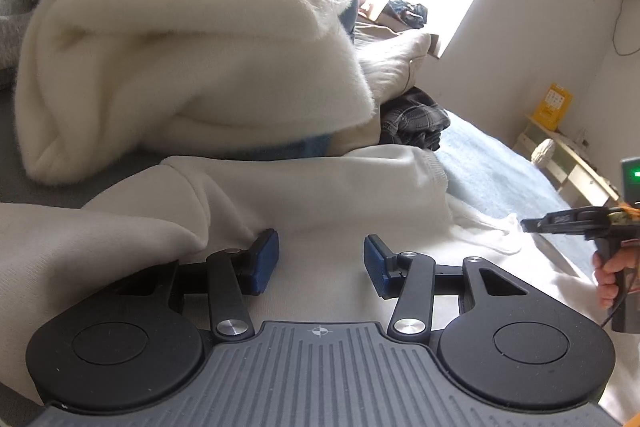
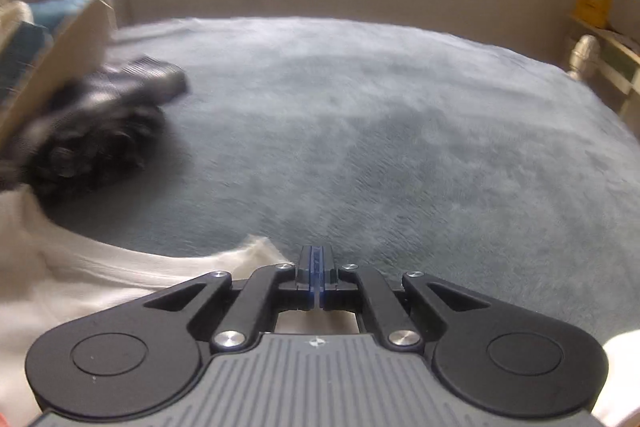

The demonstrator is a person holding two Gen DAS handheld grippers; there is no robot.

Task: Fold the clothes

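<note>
Step in hand, I'd say: gripping the cream sweatshirt (image 1: pixel 320 187), spread on the near part of the bed (image 2: pixel 400 127). Right claw (image 2: pixel 316 281) pinched closed at its edge; fabric between the pads not discernible. Left claw (image 1: pixel 320 259) open over the cloth, holding nothing. Next: left must close on a matching edge. Only the left view shows the white fleece pile (image 1: pixel 180 47); the right view shows the open bed to fold onto.

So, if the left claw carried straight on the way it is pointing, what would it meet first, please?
Most likely the cream sweatshirt: its folded sleeve lies right ahead of the open left claw. The fluffy white pile sits further behind, though depth is hard to judge.
</note>
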